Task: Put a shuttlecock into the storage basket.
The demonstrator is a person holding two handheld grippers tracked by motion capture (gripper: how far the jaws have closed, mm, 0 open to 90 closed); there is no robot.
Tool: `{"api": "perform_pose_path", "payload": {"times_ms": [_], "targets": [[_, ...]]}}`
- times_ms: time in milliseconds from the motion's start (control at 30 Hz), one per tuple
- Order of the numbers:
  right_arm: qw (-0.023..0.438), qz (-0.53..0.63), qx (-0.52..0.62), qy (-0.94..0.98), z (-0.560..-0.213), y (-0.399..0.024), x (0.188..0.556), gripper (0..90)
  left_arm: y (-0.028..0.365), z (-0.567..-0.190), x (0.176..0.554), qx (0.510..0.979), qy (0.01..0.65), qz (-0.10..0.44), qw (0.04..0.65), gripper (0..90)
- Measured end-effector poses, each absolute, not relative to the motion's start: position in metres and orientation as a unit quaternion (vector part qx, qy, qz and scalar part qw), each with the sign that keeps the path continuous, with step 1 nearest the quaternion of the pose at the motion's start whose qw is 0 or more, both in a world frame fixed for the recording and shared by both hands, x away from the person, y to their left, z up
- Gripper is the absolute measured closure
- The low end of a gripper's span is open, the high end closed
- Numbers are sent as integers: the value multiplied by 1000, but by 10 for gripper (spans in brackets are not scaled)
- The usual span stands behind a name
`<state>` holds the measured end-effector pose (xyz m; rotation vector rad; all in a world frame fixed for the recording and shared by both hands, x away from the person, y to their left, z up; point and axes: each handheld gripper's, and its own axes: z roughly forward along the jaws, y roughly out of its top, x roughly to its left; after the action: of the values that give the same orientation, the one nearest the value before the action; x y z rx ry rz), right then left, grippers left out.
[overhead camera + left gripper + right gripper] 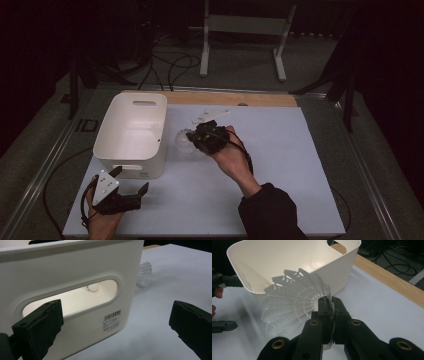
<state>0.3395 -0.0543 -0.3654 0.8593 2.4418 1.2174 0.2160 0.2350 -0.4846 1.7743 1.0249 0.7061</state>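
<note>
White bin [131, 135], right gripper [192, 137] clamped on a plastic shuttlecock [184, 141] just beside it.
The right gripper view shows the jaws pinching the shuttlecock's skirt edge; the left gripper [134, 181], jaws spread and empty, faces the bin's handle slot [72, 298] and barcode label [112, 319].

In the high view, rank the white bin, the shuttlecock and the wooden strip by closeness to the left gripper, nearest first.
Measured from the left gripper, at the table's near left corner:
1. White bin: directly ahead of the jaws, its near wall beside them.
2. Shuttlecock: past the bin's right side, pinched by the right gripper.
3. Wooden strip: along the table's far edge.
</note>
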Motion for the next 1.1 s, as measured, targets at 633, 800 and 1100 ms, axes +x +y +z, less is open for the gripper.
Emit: {"api": "perform_pose_path", "payload": {"times_ms": [633,800,1100], "targets": [[146,429,302,838,-357,-50,347,871,235,-485,216,723,418,289,468,0],[147,431,302,837,-354,-47,349,871,235,-485,216,722,418,288,469,0],[146,436,303,835,-350,-43,352,871,235,-485,216,723,418,288,469,0]]}}
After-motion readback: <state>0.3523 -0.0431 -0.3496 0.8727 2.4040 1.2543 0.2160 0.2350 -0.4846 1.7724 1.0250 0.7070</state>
